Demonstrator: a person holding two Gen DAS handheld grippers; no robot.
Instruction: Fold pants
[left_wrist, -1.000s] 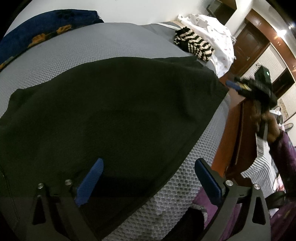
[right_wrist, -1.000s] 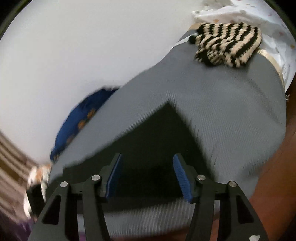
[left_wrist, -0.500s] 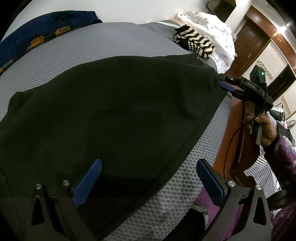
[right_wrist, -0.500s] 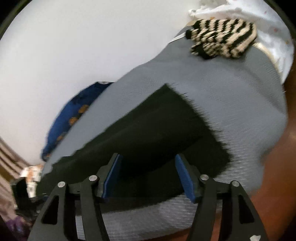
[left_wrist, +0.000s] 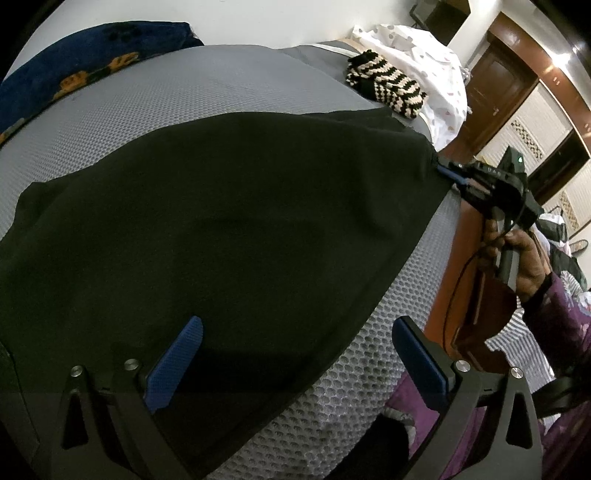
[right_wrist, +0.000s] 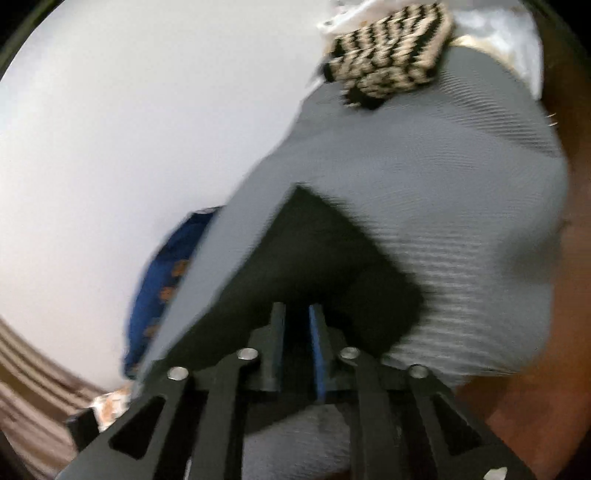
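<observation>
Gripping the far right corner of the black pants (left_wrist: 229, 221), the right gripper (right_wrist: 297, 314) has just been closing, and dark cloth sits between its narrowed jaws. Those pants lie spread flat across the grey mattress (left_wrist: 207, 85). Near their front edge the left gripper (left_wrist: 291, 328) hovers with jaws wide apart, holding nothing. A striped knit piece (left_wrist: 384, 86) rests at the mattress's far right end.

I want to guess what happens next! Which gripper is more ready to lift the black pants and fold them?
Probably the right gripper: its jaws have just been closing on a corner of the black pants. The left gripper hangs wide open over their near edge, gripping nothing.
</observation>
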